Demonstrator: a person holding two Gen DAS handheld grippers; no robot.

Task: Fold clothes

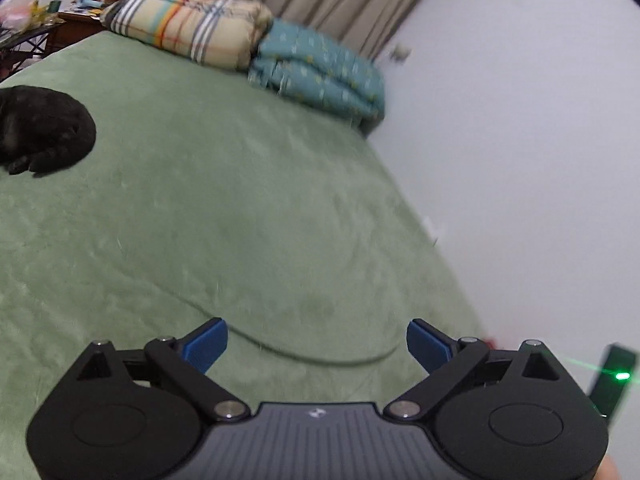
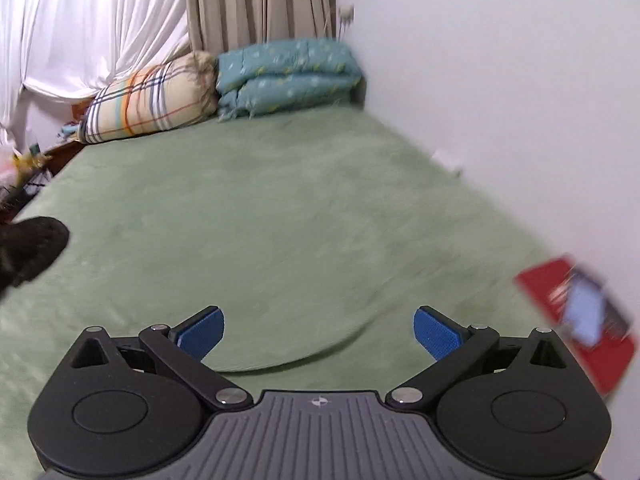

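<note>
Hovering over the green bed cover (image 1: 208, 208), your left gripper (image 1: 317, 344) and right gripper (image 2: 319, 334) both gape wide with nothing between their blue pads, so judge this as the moment to go for the next garment. Swing left toward the dark bundled clothing (image 1: 44, 128) lying well apart at the bed's left edge, come in low, and pinch one clear hem rather than the whole heap. Counting outward, you have one red packet (image 2: 580, 320) near the right side, one dark garment, then one plaid pillow (image 2: 152, 100) and one folded teal quilt (image 2: 286, 76) against the curtains (image 2: 260, 0).
</note>
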